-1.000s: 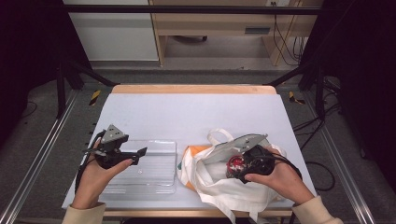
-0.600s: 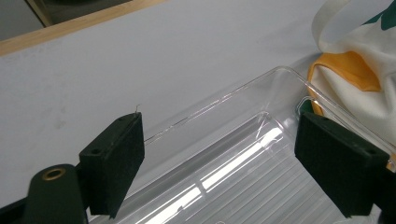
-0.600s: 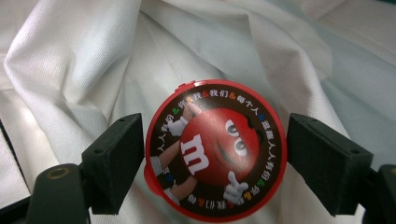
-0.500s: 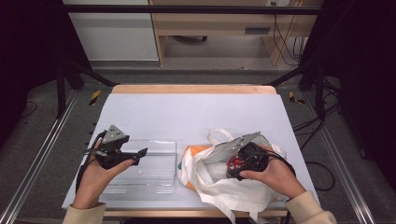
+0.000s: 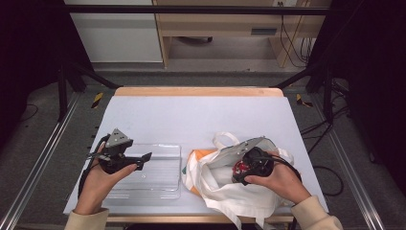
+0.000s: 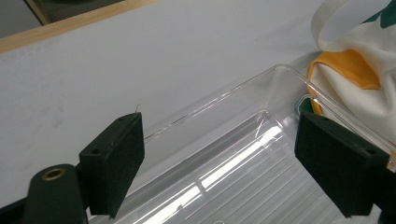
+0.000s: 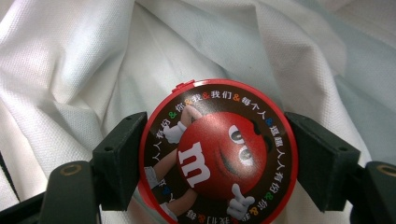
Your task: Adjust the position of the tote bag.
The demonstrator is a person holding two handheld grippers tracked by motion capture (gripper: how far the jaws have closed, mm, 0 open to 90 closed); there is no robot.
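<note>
At the lower right of the high view, the right tongs [image 5: 242, 171] reach into the white cloth bag [image 5: 225, 191] and pinch a round red candy tin [image 7: 217, 151] by its rim; the jaws have just been closing on it. At lower left, the left tongs [image 5: 143, 158] hang spread over the clear plastic tray [image 5: 158, 182] on the tabletop [image 5: 201, 117], gripping nothing

- High view looks forward and down from above the table's [image 5: 201, 115] near edge;
- left gripper view sits close over the clear tray [image 6: 243, 172], sharing it and the bag [image 5: 225, 191] with the high view;
- right gripper view peers closely into the bag.
</note>
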